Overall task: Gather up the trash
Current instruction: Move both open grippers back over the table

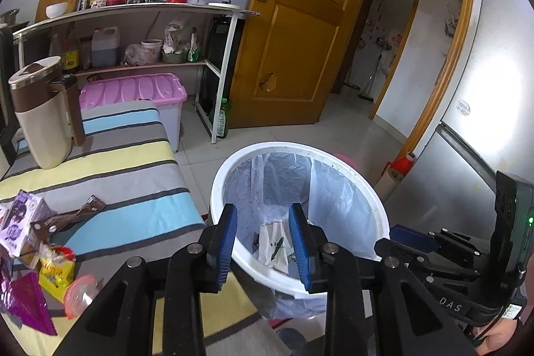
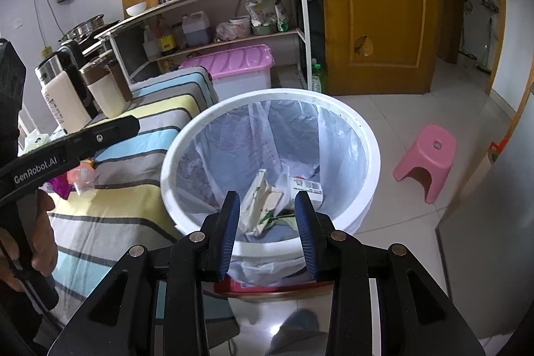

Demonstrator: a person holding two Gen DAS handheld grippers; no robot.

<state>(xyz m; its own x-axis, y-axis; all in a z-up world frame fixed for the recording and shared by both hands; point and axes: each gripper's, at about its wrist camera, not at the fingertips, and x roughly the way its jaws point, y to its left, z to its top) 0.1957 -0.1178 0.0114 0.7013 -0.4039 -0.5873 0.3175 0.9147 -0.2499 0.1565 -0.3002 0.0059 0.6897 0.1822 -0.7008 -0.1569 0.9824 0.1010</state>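
A white trash bin (image 1: 333, 155) (image 2: 187, 135) with a clear liner stands on the floor beside the striped table (image 1: 133, 175). In it lie a white wrapper (image 1: 275, 244), folded papers (image 2: 263, 199) and a barcoded carton (image 2: 305, 189). My left gripper (image 1: 265, 239) hovers open over the bin's near rim, nothing between its blue pads. My right gripper (image 2: 267, 222) is open and empty over the same bin. On the table's near left lie a purple carton (image 1: 20, 219), a brown wrapper (image 1: 66, 216), a yellow packet (image 1: 55, 272), magenta foil (image 1: 26, 302) and a clear lid (image 1: 80, 292).
Two kettles (image 2: 103, 89) stand at the table's far end. A pink-lidded storage box (image 1: 133, 92) sits under a loaded shelf rack (image 1: 150, 9). A pink stool (image 2: 427, 159) is right of the bin, a grey fridge (image 1: 467, 155) further right. The wooden door (image 1: 300, 22) stands open.
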